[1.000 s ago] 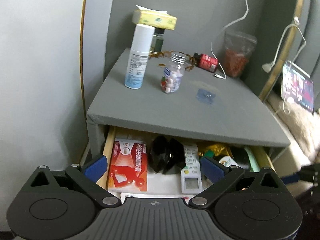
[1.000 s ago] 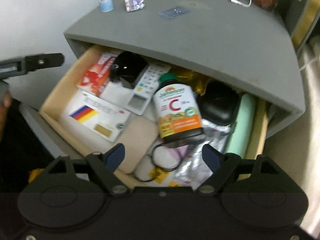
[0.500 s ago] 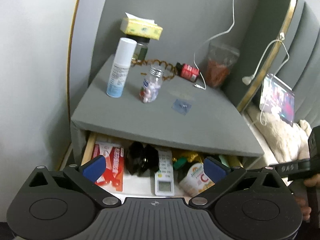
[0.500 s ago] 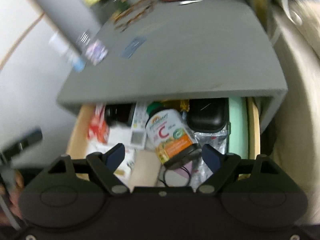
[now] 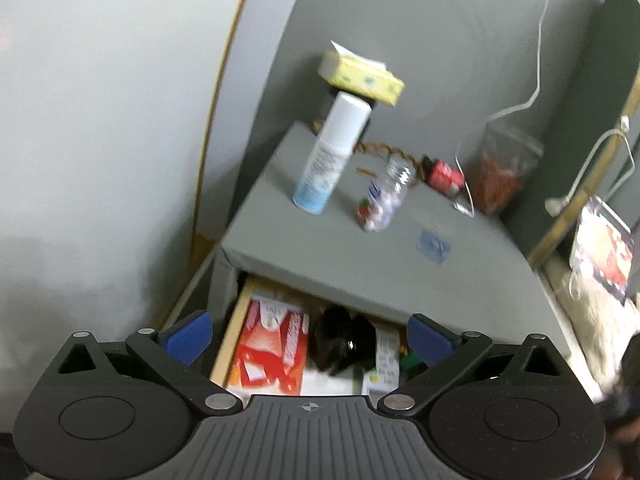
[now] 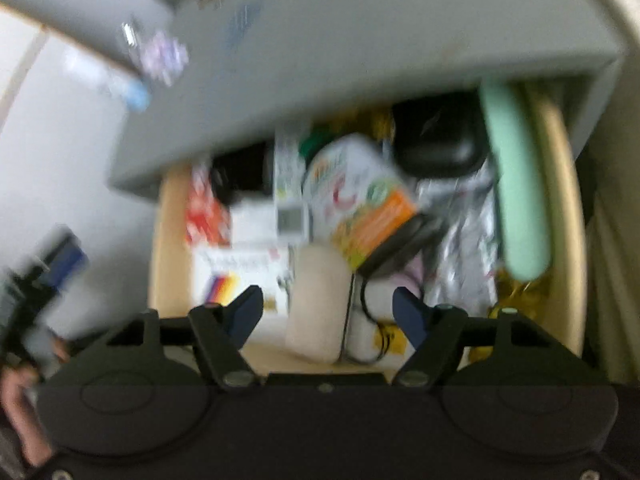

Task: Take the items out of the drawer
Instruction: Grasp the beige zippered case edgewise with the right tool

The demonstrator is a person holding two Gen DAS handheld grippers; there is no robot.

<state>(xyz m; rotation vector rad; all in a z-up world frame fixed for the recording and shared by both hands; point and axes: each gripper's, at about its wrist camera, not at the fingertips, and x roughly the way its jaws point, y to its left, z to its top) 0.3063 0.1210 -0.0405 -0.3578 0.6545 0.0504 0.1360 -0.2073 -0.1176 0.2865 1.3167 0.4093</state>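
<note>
The open wooden drawer (image 6: 554,184) under the grey nightstand top (image 6: 360,40) is full of items. A vitamin C bottle (image 6: 356,204) lies on its side in the middle, beside a white remote (image 6: 290,196), a black case (image 6: 436,140), a red box (image 6: 206,210), a beige pouch (image 6: 320,300) and a mint-green object (image 6: 516,184). My right gripper (image 6: 328,310) is open and empty above the drawer's front. My left gripper (image 5: 308,338) is open and empty above the drawer's left part, over the red box (image 5: 272,352) and a black object (image 5: 342,338).
On the nightstand top (image 5: 340,252) stand a white spray bottle (image 5: 330,160), a clear pill jar (image 5: 384,198), a red bottle (image 5: 444,174), a yellow tissue box (image 5: 360,76) and a bag (image 5: 504,176). A wall is at left, a bed at right.
Both views have shifted and blurred. The right gripper has come lower toward the drawer's contents. The left gripper has moved left, so less of the drawer shows.
</note>
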